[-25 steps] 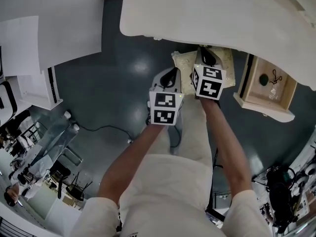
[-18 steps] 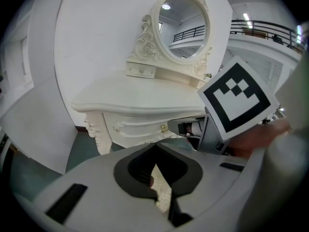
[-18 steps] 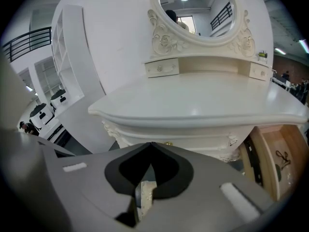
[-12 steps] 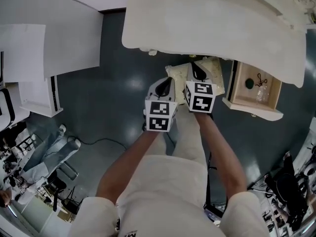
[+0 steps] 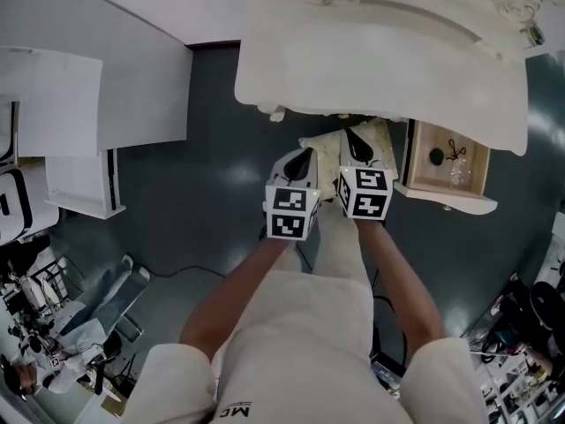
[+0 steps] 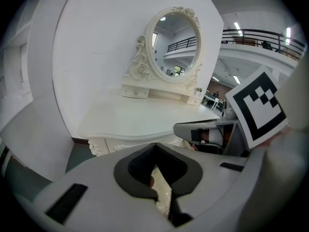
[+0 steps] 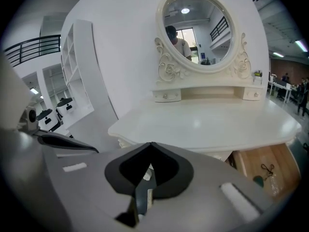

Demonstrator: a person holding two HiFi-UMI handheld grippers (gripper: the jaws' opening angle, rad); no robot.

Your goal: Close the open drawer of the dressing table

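Left tongs point(image 5: 308, 155), right tongs point(image 5: 354, 137) — jaws together.

The white dressing table point(image 5: 380, 69) stands on the dark grey floor point(image 5: 221, 175), ahead of the right gripper point(image 5: 356, 140). At the far edge of its top sits an oval mirror point(image 7: 200, 33) with small drawers point(image 7: 166, 96) under it. Right of this gripper, the open drawer point(image 5: 422, 177) holds some small dark items point(image 5: 436, 156).

Dk grey floor point(image 5: 221, 162), wht shelving point(image 5: 81, 182)
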